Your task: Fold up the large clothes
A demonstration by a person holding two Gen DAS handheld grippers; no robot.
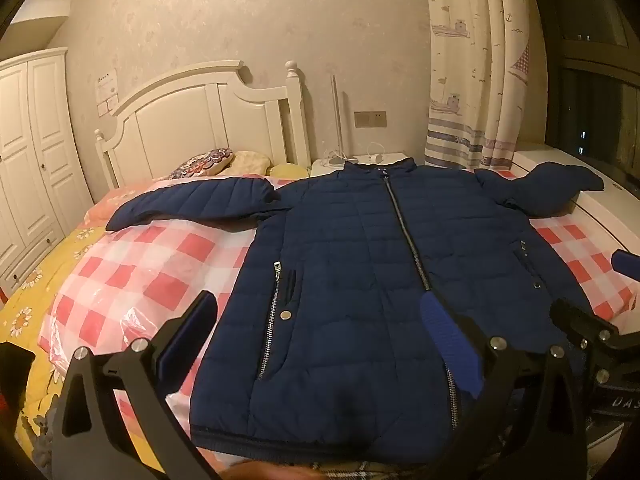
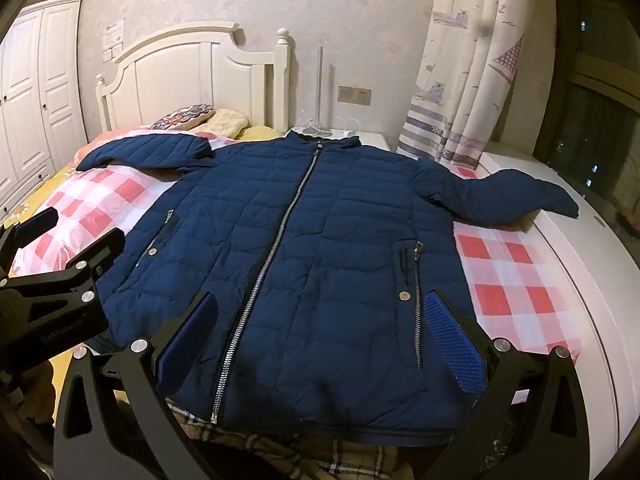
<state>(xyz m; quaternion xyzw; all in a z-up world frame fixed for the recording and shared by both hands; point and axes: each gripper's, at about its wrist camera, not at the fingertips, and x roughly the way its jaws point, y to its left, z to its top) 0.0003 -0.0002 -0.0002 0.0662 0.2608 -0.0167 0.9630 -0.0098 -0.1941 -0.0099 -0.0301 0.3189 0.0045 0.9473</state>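
Jaws of both the left gripper and right gripper gape wide, seemingly hovering empty above the spread jacket.

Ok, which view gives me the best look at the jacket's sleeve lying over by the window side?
The right wrist view: the sleeve shows whole, from shoulder to cuff, draped onto the white ledge. In the left wrist view the same sleeve sits further off near the frame's edge, bunched and foreshortened, its cuff harder to make out.
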